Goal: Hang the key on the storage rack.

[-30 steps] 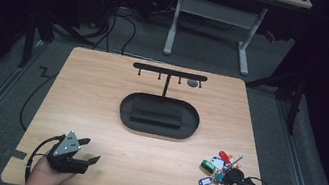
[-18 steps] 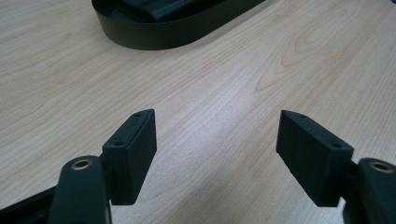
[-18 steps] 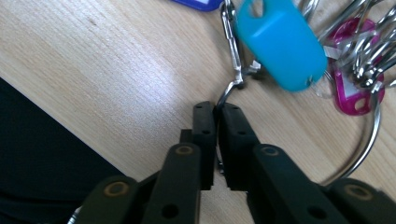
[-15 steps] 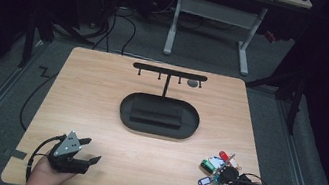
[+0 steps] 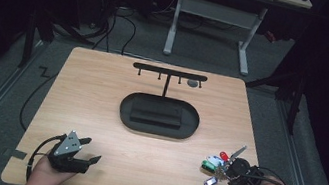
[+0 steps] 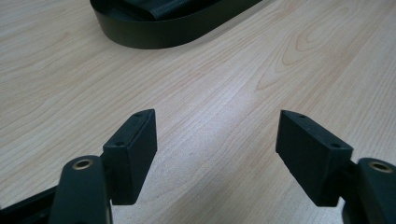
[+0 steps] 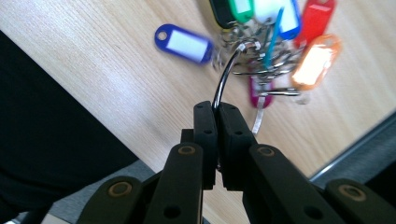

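Key ring (image 7: 225, 77) with coloured tags (image 7: 261, 32): pinched in your right gripper (image 7: 217, 108), jaws together on the wire, near right of table (image 5: 102, 87). Black oval tray (image 5: 159, 114) mid-table. Your left gripper (image 6: 215, 135): jaws apart, near left.

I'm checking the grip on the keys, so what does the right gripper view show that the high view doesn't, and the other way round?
Right gripper view alone: the right gripper has its jaws pinched shut on the metal key ring, and an orange tag shows.

High view alone: the black hook stand, its oval tray, and the left gripper open over the table.

Both: the bunch of tagged keys and the wooden tabletop.
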